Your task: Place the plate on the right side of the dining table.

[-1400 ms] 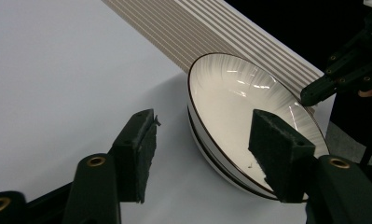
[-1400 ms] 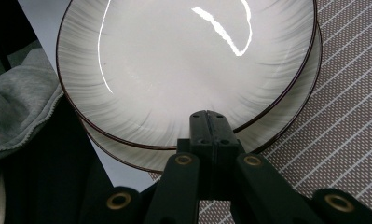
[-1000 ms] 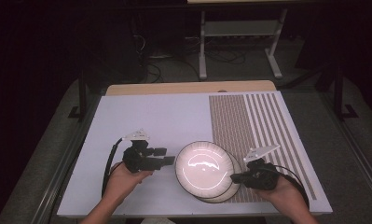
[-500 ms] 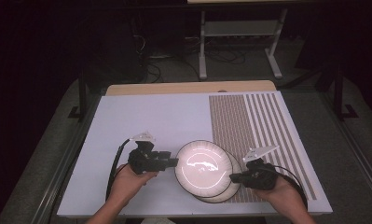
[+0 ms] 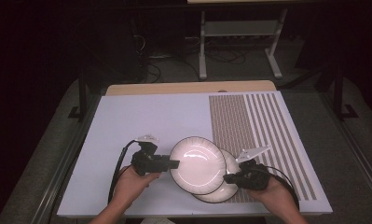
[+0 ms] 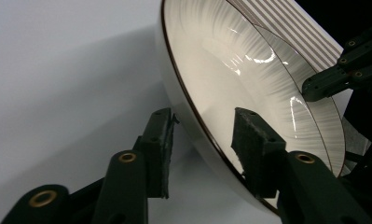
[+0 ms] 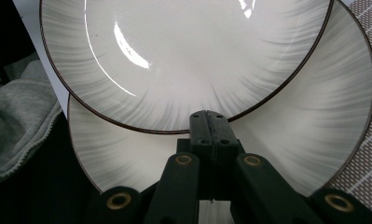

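Close your left gripper [image 6: 202, 140] squarely on the near rim of the upper round white ceramic plate with a dark edge line [image 5: 197, 164] before lifting; its jaws have just been closing and straddle that rim, pads not yet pressing. The plate overlaps the lower matching plate [image 5: 228, 186], beside which your right gripper [image 5: 230, 178] rests with jaws closed, empty.

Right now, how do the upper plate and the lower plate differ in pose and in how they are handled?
The upper plate overlaps the lower plate and sits further left. The left gripper straddles the upper plate's rim, its jaws having just been closing; the right gripper, jaws together, meets the lower plate's right side. Both are white, ribbed, dark-rimmed.
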